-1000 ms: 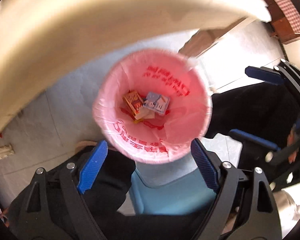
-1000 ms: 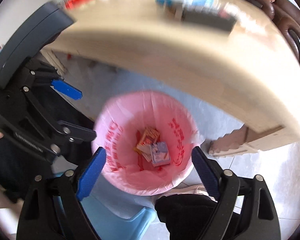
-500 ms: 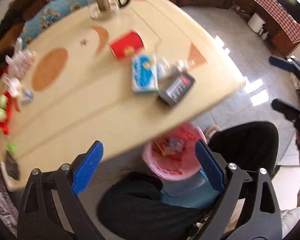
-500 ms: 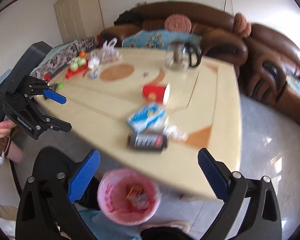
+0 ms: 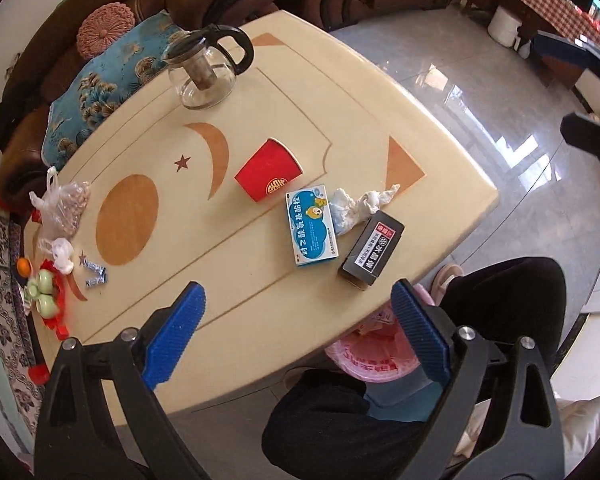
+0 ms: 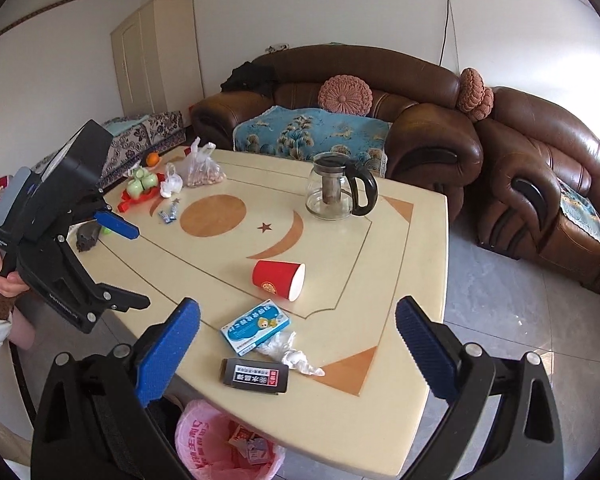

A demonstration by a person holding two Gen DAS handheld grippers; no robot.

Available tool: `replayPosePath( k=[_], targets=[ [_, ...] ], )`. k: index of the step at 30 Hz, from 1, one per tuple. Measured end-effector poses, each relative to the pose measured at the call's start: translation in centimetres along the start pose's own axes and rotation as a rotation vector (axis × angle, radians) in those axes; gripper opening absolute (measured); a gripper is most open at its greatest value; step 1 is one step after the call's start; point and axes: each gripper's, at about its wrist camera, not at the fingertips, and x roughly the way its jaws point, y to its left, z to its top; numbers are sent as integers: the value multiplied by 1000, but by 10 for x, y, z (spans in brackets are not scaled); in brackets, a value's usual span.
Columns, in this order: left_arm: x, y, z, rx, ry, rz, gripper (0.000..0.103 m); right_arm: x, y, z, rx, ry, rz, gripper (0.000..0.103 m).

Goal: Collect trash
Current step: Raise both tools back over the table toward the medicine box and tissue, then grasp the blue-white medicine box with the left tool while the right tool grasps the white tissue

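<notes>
On the cream table (image 5: 220,264) (image 6: 380,420) lie a tipped red paper cup (image 5: 269,171) (image 6: 278,279), a blue medicine box (image 5: 311,225) (image 6: 256,325), a black box (image 5: 374,249) (image 6: 255,376) and a crumpled tissue (image 5: 356,207) (image 6: 290,354). A pink-lined trash bin (image 5: 370,354) (image 6: 220,446) with small boxes inside stands under the table's near edge. My left gripper (image 5: 296,336) (image 6: 112,264) is open and empty above the near edge. My right gripper (image 6: 296,348) is open and empty above the trash cluster.
A glass teapot (image 5: 206,68) (image 6: 334,192) stands at the far side. Bags of nuts (image 5: 66,210) (image 6: 202,170), candy wrappers (image 5: 94,272), green fruit and an orange sit at the left end. Brown sofas (image 6: 440,128) stand behind. My legs and a blue stool (image 5: 396,400) are beside the bin.
Both grippers have risen from just over the bin to above the table, and the views now look across the tabletop. Both stay open and empty.
</notes>
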Motion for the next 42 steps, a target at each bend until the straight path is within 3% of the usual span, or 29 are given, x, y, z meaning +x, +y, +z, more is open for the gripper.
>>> replayPosePath(
  k=[14,23,32,42],
  targets=[
    [100,-1,21,41,138,-38,92,99,1,-19,-65,172,38,96],
    [167,-4,23,47,232,-95,92,176,1,-56,-110,341,61,96],
    [199,-4,25,52,270,-145,92,235,4,-81,-149,468,109,96],
    [230,-1,21,58,311,-163,92,268,3,-95,-161,533,117,96]
  ],
)
